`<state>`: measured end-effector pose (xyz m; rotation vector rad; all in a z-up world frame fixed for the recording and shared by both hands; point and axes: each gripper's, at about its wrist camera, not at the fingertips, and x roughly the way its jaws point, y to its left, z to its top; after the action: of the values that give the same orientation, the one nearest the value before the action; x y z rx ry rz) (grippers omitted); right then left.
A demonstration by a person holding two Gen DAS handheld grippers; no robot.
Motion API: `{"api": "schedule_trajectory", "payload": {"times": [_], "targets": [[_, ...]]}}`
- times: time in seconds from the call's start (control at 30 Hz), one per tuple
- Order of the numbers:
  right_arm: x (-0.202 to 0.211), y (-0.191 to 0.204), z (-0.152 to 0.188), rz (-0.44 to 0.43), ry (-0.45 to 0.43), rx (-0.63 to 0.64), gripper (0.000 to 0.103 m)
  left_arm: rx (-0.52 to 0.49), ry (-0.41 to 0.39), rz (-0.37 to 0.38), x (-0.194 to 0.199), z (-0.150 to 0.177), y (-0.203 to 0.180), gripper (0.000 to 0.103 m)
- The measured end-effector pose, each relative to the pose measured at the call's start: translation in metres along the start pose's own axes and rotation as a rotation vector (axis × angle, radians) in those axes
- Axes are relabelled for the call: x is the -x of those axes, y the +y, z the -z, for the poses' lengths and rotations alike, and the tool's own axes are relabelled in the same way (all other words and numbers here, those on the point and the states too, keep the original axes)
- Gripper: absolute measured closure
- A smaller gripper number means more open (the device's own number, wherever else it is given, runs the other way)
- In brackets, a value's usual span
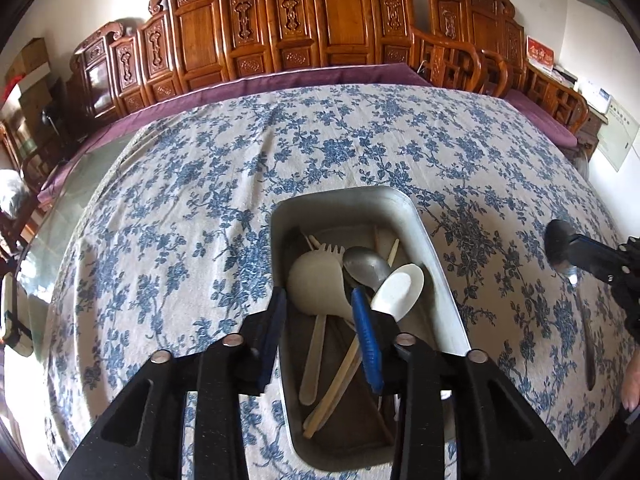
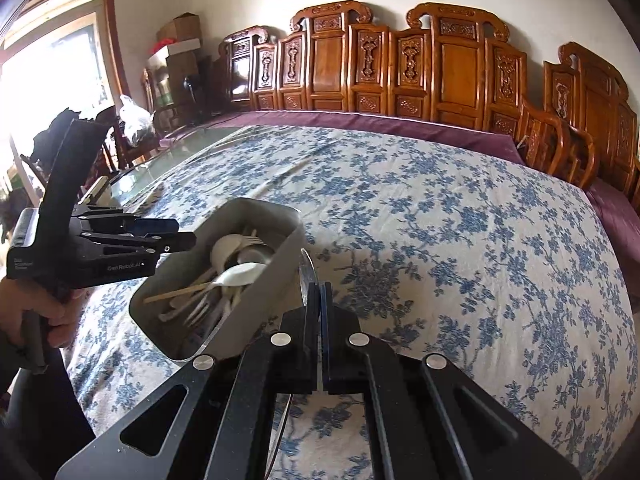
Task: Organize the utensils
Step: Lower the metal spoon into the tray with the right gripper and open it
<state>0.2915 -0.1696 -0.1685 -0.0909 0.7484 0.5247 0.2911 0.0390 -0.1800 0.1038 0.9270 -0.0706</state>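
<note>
The right gripper (image 2: pixel 319 300) has its two pads pressed close together on a metal spoon (image 2: pixel 307 270). The spoon is thin, grey and shiny; seen edge-on from the right wrist view, its bowl rises just ahead of the fingertips and its handle runs back between the pads toward the camera, so its long axis lies along the gripper's own fingers. In the left wrist view the same spoon (image 1: pixel 560 246) shows as a dark rounded bowl at the tip of the right gripper (image 1: pixel 576 250), bowl pointing left toward the tray.

The metal tray (image 2: pixel 280 248) sits just left of the right gripper's fingertips, on the blue floral tablecloth (image 2: pixel 460 220). It is a grey, rounded-corner rectangular bin, with its long axis running away from the left gripper.

The left gripper (image 1: pixel 320 320) stands wide, holding nothing, its fingers straddling the tray's (image 1: pixel 352 196) left wall, the blue-padded finger (image 1: pixel 366 336) over the contents. Just ahead of these fingers lie a cream ladle-like spoon (image 1: pixel 314 288), a steel spoon (image 1: pixel 366 266), a white spoon (image 1: pixel 400 288) and a pale fork (image 1: pixel 332 249), bowls and tines toward the far end. Beneath the fingers run wooden chopsticks (image 1: pixel 336 384), though how many is hard to tell in the tangle.

A carved wooden bench back (image 1: pixel 320 20) stands beyond the table.
</note>
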Motion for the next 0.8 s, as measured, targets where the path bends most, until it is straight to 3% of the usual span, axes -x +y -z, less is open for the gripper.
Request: {"api": "schedule_trajectory", "payload": {"times": [0.57, 0.8], "targets": [[-0.037, 0.065, -0.041, -0.053, -0.014, 0.005, 0.101, 0.025, -0.045, 0.006, 0.030, 0.000, 0.040, 0.061], [-0.080, 0.080, -0.044, -0.038, 0.044, -0.011, 0.101, 0.028, -0.045, 0.004, 0.033, 0.001, 0.048, 0.059]]}}
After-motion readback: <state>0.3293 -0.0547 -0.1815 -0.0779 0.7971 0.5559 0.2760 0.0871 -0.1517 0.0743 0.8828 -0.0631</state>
